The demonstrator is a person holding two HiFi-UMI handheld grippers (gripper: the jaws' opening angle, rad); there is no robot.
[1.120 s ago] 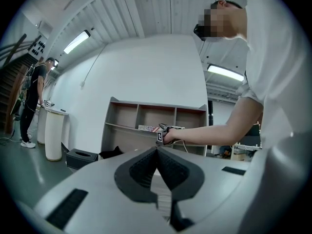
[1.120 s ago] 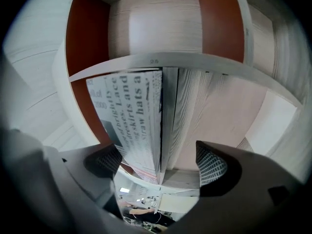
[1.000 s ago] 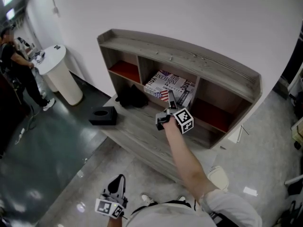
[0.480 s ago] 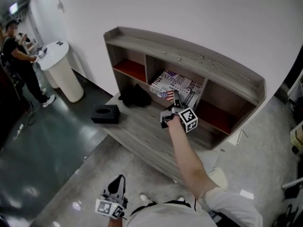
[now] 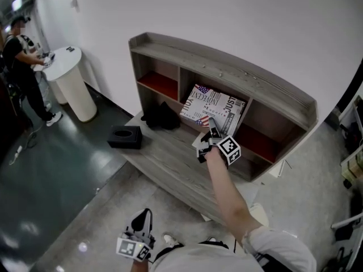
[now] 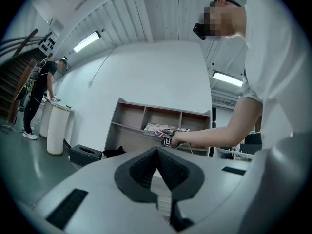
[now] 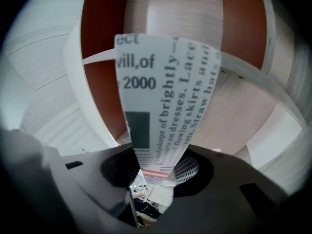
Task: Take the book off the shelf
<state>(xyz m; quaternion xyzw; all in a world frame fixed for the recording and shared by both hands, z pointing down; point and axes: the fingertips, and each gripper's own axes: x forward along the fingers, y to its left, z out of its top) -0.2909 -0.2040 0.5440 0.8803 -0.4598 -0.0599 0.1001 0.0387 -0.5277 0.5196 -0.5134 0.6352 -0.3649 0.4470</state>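
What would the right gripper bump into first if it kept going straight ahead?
The book: it already sits in the jaws of the right gripper, which have just been closing on it. Pushing on would likely shove it against the back of the shelf, though depth is hard to judge.

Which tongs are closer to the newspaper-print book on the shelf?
Right. The right tongs have just been closing on the newspaper-print book, which sits between their jaws in the grey wooden shelf's middle compartment. The left tongs hang low by the person's body, well short of the shelf.
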